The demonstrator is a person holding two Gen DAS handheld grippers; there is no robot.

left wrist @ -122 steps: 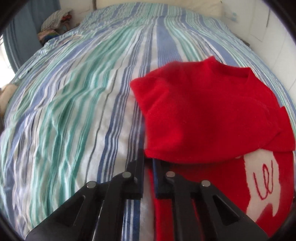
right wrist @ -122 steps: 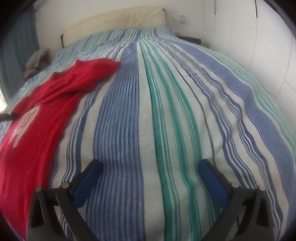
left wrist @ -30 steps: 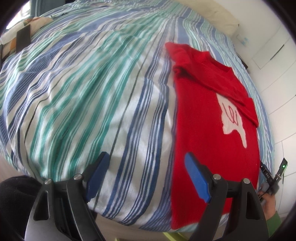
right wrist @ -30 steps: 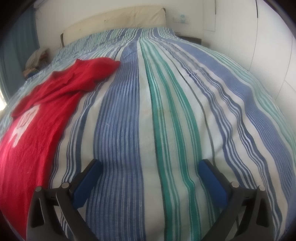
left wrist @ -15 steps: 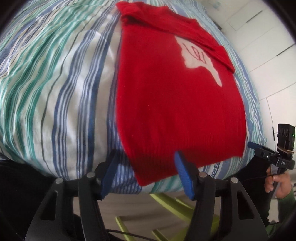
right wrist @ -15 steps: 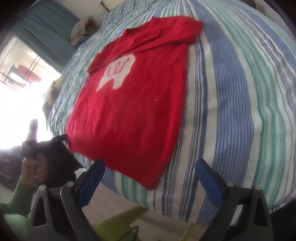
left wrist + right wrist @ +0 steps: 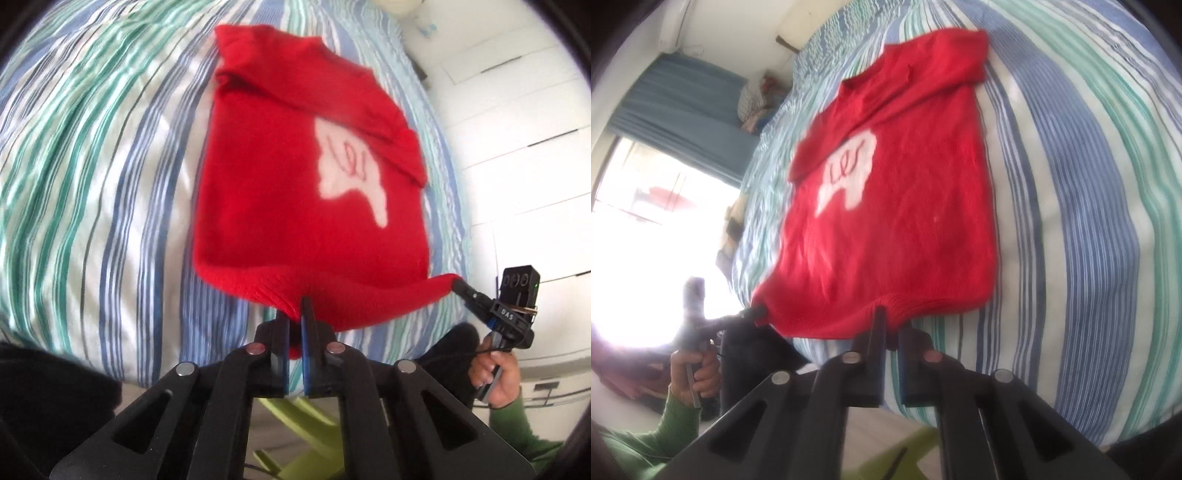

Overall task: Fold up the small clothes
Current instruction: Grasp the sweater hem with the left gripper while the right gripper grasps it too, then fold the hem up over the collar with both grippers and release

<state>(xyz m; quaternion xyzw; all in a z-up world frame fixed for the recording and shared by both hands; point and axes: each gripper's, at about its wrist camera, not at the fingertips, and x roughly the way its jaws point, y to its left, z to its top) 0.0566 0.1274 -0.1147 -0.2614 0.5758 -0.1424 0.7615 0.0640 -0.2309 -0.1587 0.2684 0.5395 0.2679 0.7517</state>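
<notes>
A small red sweater [image 7: 295, 206] with a white patch on its chest lies on the striped bed, both sleeves folded in across the top. It also shows in the right wrist view [image 7: 897, 206]. My left gripper [image 7: 295, 314] is shut on the left corner of the sweater's bottom hem. My right gripper [image 7: 891, 321] is shut on the right corner of the hem, and it shows in the left wrist view [image 7: 460, 285] pinching that corner. The hem is lifted a little off the bed's near edge between the two grippers.
The striped bedspread [image 7: 92, 184] spreads wide to the left of the sweater and to its right [image 7: 1089, 184]. A lime-green chair [image 7: 295, 417] stands below the bed edge. White cupboards [image 7: 524, 129] are on the right; a curtain and bright window [image 7: 657, 147] on the left.
Both grippers were open at the bed's near edge half a second ago; each has now shut on a hem corner and raised it slightly.
</notes>
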